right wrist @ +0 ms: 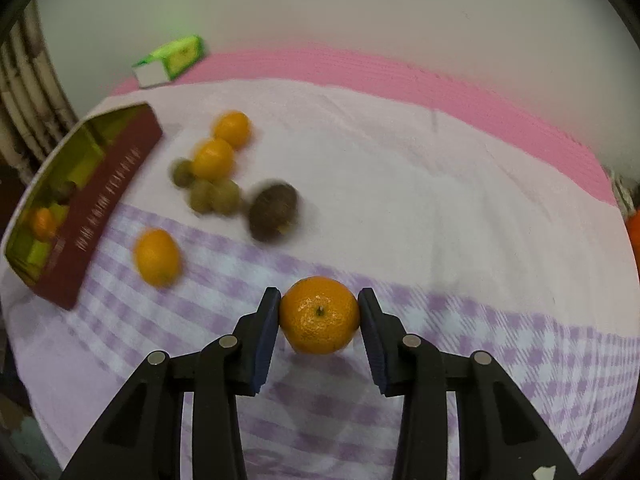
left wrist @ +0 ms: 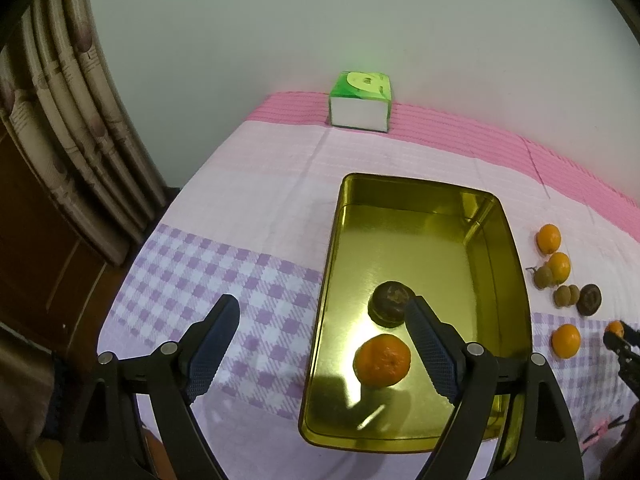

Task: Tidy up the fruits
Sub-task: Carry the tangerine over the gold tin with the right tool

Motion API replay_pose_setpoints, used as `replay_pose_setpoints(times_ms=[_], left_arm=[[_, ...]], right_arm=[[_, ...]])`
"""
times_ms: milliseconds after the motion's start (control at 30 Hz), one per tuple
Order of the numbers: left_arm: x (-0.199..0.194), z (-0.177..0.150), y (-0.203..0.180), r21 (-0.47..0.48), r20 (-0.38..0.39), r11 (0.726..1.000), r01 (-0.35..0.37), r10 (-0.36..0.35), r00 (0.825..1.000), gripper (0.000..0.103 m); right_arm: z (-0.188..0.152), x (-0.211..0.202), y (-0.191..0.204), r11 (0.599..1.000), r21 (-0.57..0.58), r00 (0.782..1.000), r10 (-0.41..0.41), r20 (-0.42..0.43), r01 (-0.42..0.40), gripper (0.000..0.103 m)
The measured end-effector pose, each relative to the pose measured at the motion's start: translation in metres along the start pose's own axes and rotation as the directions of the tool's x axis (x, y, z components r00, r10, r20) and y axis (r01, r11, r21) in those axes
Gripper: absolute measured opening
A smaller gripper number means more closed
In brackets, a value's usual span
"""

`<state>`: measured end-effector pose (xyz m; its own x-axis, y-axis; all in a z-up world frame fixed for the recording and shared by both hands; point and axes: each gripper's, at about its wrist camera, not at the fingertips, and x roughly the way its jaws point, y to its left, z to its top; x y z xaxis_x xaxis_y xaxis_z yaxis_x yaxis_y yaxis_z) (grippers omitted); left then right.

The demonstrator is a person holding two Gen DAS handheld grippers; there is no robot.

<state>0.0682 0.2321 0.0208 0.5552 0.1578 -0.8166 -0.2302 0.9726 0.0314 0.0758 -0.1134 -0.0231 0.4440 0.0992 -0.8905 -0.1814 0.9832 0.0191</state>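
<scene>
A gold tin box (left wrist: 516, 280) lies open on the cloth and holds an orange (left wrist: 382, 360) and a dark brown fruit (left wrist: 391, 303). My left gripper (left wrist: 322, 312) is open and empty above the box's left rim. My right gripper (right wrist: 319, 304) is shut on an orange (right wrist: 319, 315) just above the cloth; it also shows at the right edge of the left wrist view (left wrist: 614, 334). Loose on the cloth right of the box (right wrist: 100, 196) lie three oranges (right wrist: 157, 256), small green-brown fruits (right wrist: 212, 194) and a dark brown fruit (right wrist: 274, 210).
A green and white tissue pack (left wrist: 360, 100) stands at the back of the table by the white wall. Curtains (left wrist: 60, 120) and a brown door hang to the left. The table's left and near edges drop off close to the box.
</scene>
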Motion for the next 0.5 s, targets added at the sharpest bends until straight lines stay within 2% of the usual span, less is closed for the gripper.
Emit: replay_pose_setpoints(times_ms=[133, 267, 500], left_arm=[[0.0, 0.002, 0.007, -0.026, 0.005, 1.0, -0.015, 0.015, 1.0, 0.085], [-0.001, 0.004, 0.019, -0.082, 0.02, 0.996, -0.045, 0.047, 0.999, 0.085], [0.0, 0.006, 0.04, -0.179, 0.011, 0.982, -0.061, 0.064, 0.998, 0.085]], right_arm=[[0.028, -0.012, 0.043, 0.994, -0.071, 0.994, 0.09, 0.056, -0.086, 0.037], [0.05, -0.017, 0.095, 0.969, -0.161, 0.976, 0.203, 0.074, -0.189, 0.037], [0.071, -0.007, 0.181, 0.913, -0.309, 0.954, 0.296, 0.054, -0.266, 0.037]])
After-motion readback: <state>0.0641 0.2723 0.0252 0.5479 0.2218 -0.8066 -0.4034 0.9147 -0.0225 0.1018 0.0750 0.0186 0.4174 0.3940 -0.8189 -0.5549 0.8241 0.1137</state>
